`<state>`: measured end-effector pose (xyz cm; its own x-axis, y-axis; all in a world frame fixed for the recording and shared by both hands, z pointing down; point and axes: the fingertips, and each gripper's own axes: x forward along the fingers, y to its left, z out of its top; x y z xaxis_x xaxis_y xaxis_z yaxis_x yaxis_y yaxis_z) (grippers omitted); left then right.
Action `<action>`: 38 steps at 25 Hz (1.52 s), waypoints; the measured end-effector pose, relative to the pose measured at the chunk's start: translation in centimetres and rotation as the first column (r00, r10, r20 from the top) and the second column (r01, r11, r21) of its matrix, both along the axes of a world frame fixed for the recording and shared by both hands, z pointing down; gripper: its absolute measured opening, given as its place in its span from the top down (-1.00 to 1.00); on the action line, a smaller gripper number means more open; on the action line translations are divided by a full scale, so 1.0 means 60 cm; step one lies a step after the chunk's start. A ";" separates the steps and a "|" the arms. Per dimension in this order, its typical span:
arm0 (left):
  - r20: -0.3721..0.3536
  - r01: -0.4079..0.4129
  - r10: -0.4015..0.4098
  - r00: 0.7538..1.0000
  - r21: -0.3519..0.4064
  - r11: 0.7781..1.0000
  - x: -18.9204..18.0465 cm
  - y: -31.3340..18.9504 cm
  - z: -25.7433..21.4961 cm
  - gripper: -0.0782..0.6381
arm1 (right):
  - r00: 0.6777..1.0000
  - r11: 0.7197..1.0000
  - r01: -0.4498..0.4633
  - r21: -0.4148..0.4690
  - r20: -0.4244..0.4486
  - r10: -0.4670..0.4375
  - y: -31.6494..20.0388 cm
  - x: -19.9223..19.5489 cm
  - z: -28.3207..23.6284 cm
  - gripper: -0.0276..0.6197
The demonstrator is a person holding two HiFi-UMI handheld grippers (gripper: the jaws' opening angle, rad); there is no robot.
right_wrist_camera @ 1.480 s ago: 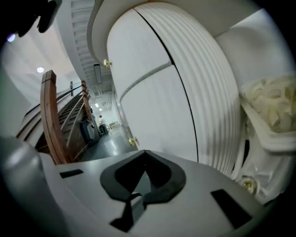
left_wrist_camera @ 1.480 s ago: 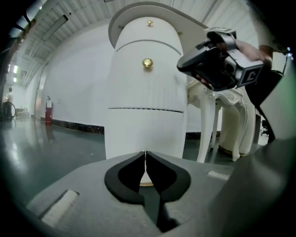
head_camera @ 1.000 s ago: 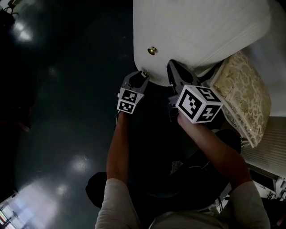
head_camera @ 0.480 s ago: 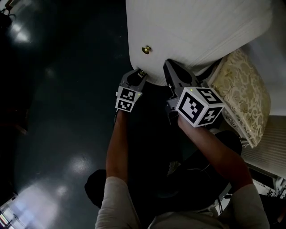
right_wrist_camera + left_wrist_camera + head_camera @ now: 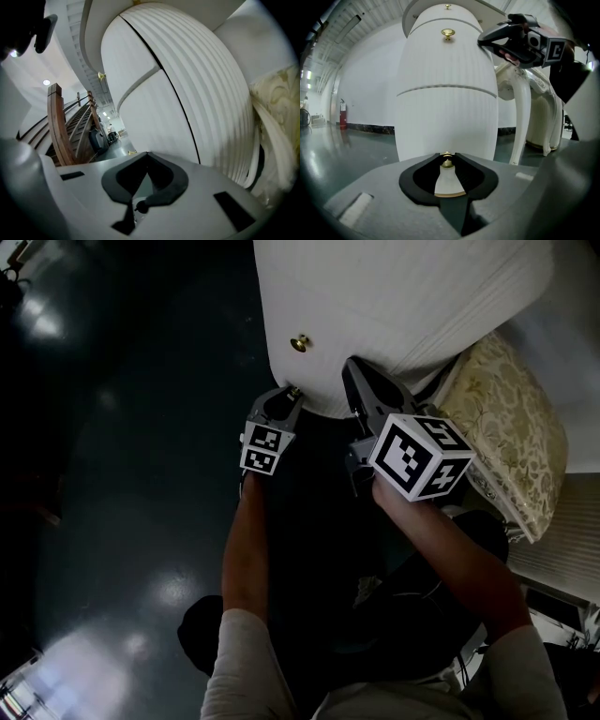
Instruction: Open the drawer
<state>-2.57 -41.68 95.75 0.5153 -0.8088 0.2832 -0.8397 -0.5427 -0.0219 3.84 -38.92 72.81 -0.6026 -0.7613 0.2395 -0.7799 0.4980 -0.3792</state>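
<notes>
A white ribbed cabinet (image 5: 394, 296) with a curved front carries small brass knobs. The upper knob (image 5: 300, 343) is free. My left gripper (image 5: 289, 395) is at the lower drawer knob (image 5: 447, 162). In the left gripper view that knob sits right between the jaw tips of the left gripper (image 5: 447, 158). The jaws have just been closing and now pinch it. My right gripper (image 5: 359, 381) rests against the cabinet front to the right. Seen in its own view, the right gripper (image 5: 146, 153) has its tips together with nothing between them. The drawer seam (image 5: 446, 87) looks closed.
A cream patterned cushioned chair (image 5: 511, 442) stands right of the cabinet, and its white leg (image 5: 522, 117) shows beside the cabinet. Dark glossy floor (image 5: 122, 474) spreads to the left. A wooden staircase (image 5: 61, 126) rises in the right gripper view.
In the head view the cabinet has drifted slightly left and up. Both grippers stay at its front, the left one still at the lower knob.
</notes>
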 end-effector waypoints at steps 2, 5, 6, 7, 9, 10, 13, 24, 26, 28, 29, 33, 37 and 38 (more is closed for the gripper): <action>-0.012 -0.012 0.012 1.000 -0.010 1.000 -0.001 0.000 -0.001 0.49 | 1.000 1.000 -0.007 -0.001 0.011 0.007 0.000 0.001 -0.004 0.87; -0.017 -0.026 0.026 1.000 -0.016 1.000 -0.005 0.003 -0.002 0.49 | 1.000 1.000 -0.002 -0.003 0.018 0.002 0.003 -0.007 -0.007 0.87; -0.019 -0.034 0.034 0.999 -0.020 0.999 -0.008 0.010 -0.001 0.49 | 1.000 1.000 0.001 -0.005 0.021 -0.001 0.005 -0.011 -0.008 0.87; -0.026 -0.043 0.042 0.999 -0.024 0.999 -0.014 0.019 0.001 0.49 | 1.000 1.000 0.006 -0.007 0.025 -0.005 0.007 -0.016 -0.008 0.87; -0.039 -0.062 0.061 0.997 -0.026 0.998 -0.027 0.035 0.002 0.49 | 0.999 1.000 0.014 -0.002 0.031 -0.014 0.006 -0.024 -0.012 0.87; -0.033 -0.075 0.074 0.997 -0.025 0.997 -0.030 0.042 0.001 0.49 | 0.999 1.000 0.017 0.004 0.030 -0.017 0.004 -0.028 -0.014 0.87; -0.011 -0.098 0.098 0.995 -0.026 0.995 -0.033 0.058 0.002 0.49 | 1.000 1.000 0.022 0.018 0.012 -0.023 0.006 -0.036 -0.015 0.87; -0.027 -0.041 0.040 0.999 -0.041 0.998 -0.043 0.070 0.002 0.49 | 0.994 0.997 0.074 0.023 -0.077 -0.072 0.036 -0.067 -0.006 0.87; -0.032 -0.020 0.019 0.999 -0.049 0.999 -0.049 0.075 0.002 0.49 | 0.987 0.994 0.104 0.014 -0.121 -0.101 0.051 -0.079 0.004 0.87; -0.032 -0.005 0.004 0.999 -0.056 0.998 -0.051 0.080 0.003 0.49 | 0.984 0.993 0.120 -0.010 -0.130 -0.120 0.065 -0.081 0.012 0.87; -0.036 -0.001 -0.001 0.999 -0.059 0.998 -0.051 0.082 0.003 0.49 | 0.986 0.992 0.120 -0.031 -0.113 -0.122 0.072 -0.078 0.013 0.87; -0.050 0.004 -0.008 0.999 -0.071 0.997 -0.059 0.093 0.003 0.49 | 0.991 0.989 0.115 -0.092 -0.061 -0.120 0.098 -0.066 0.013 0.87; -0.026 0.015 -0.017 1.000 -0.095 0.995 -0.065 0.103 0.004 0.49 | 0.988 0.987 0.092 -0.135 -0.114 -0.107 0.119 -0.037 0.037 0.87; -0.025 0.020 -0.023 0.999 -0.103 0.994 -0.066 0.105 0.004 0.49 | 0.989 0.986 0.075 -0.151 -0.113 -0.092 0.120 -0.026 0.043 0.87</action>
